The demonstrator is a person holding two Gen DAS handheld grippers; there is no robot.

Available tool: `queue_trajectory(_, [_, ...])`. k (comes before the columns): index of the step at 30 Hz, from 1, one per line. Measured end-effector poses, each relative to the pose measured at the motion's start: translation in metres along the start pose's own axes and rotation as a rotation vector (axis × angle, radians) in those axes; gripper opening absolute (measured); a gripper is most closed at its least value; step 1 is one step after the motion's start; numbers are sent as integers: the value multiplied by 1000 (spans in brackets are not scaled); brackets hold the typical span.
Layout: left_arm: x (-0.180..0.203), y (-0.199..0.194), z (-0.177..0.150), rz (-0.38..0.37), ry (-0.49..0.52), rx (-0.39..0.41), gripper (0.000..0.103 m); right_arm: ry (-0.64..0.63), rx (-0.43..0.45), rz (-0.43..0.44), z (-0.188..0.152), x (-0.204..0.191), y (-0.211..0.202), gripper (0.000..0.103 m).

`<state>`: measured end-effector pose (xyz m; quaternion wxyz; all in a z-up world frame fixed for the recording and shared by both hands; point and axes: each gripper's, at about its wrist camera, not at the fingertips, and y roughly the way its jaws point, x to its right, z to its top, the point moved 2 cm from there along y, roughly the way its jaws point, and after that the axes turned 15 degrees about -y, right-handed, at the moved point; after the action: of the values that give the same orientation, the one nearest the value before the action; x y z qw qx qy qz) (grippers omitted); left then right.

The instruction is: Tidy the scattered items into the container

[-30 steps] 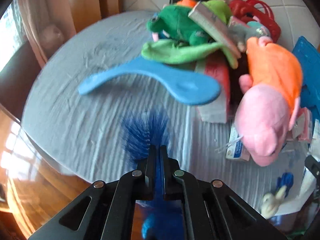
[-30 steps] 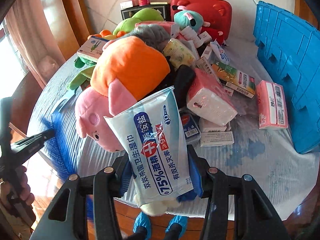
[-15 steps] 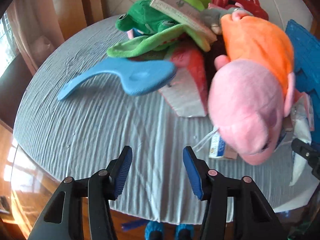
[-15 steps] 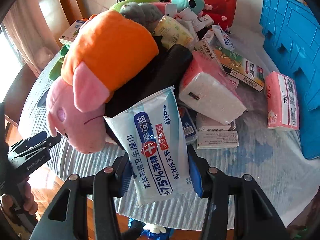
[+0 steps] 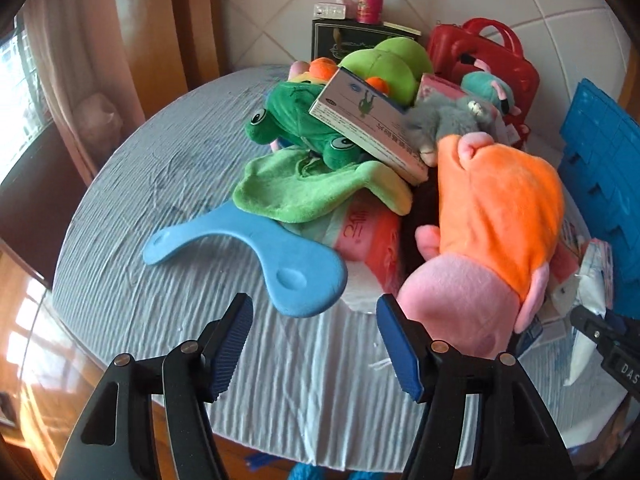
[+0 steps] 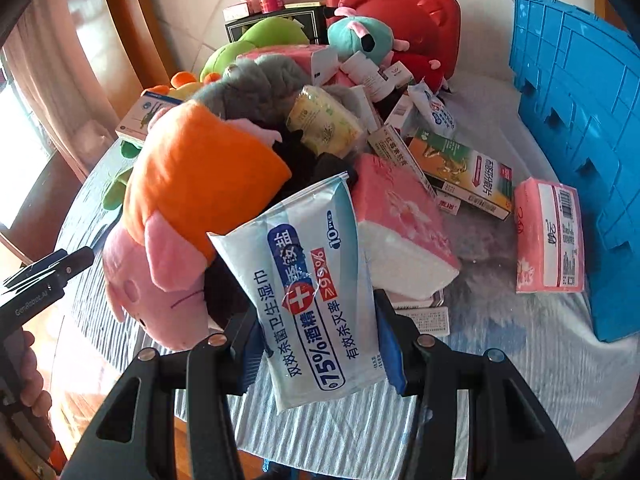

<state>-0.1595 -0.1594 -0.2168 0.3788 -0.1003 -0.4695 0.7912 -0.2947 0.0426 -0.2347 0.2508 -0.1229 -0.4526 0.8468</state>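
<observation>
My left gripper (image 5: pixel 314 308) hangs over the near side of the cloth-covered round table (image 5: pixel 160 184). Its jaws are opening and nothing is between them. Just beyond its tips lies a flat blue plastic paddle (image 5: pixel 260 256). My right gripper (image 6: pixel 316 320) is shut on a white-and-blue wet-wipes pack (image 6: pixel 308 280), held upright above the table's near edge. Behind the pack a pink-and-orange plush pig (image 6: pixel 192 208) leans on a heap of toys and boxes. The blue crate (image 6: pixel 580 140) stands at the right.
The heap holds a green frog plush (image 5: pixel 296 120), a grey plush (image 6: pixel 260 84), pink tissue packs (image 6: pixel 400 224), medicine boxes (image 6: pixel 464 168) and a red case (image 6: pixel 396 8). Another pink pack (image 6: pixel 548 236) lies beside the crate. Wooden floor shows below the table edge.
My left gripper let go of the blue bristly brush, opened wide and rose; the brush is gone from view. My right gripper carried the wipes pack sideways, still gripped.
</observation>
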Motion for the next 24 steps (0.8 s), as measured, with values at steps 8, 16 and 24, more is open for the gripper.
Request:
queue_trajectory(8, [88,-24,-6,-88,236,52,84,3,23,7,12,28,-12,49])
queue_trajectory(16, [136,24,-20,-41,393,-59,85,44,5,-17,5,46,-21,49])
queue_trajectory(24, [148,57,-22,-62,408,-75,80,72,-33,-32,2,45,-9,49])
